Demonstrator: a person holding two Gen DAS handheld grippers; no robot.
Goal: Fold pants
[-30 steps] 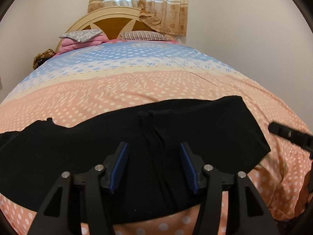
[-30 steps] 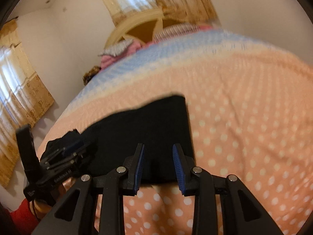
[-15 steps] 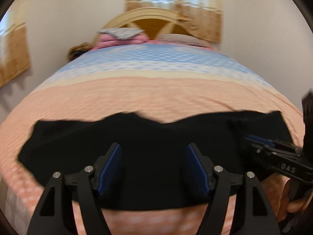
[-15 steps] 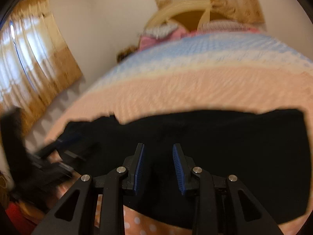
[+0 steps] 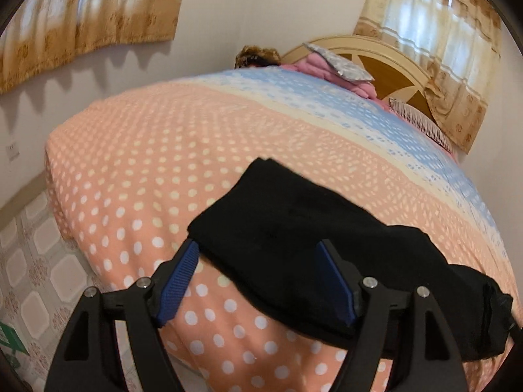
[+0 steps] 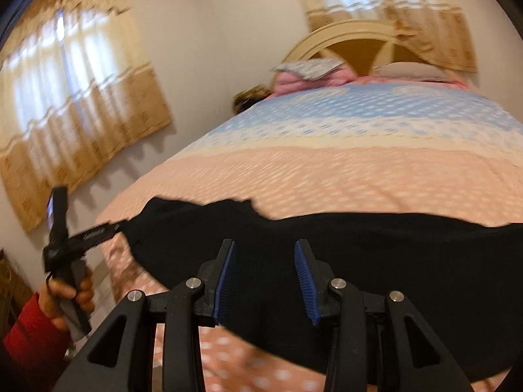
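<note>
Both hand-held grippers are empty: my left hand-held gripper (image 5: 258, 281) spread over the end of the black pants (image 5: 294, 248) on the bed (image 5: 147, 150), my right hand-held gripper (image 6: 264, 277) opening mid-garment, so I judge the next move is pinching this end to fold it across.

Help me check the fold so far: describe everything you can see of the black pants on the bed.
The black pants are plain, soft, matte cloth lying flat in a long band across the foot of the bed, on the peach polka-dot bedspread. The end by the left gripper shows a doubled layer edge; its open blue pads straddle that end without pinching it. The far edge looks wavy in the right wrist view.
</note>
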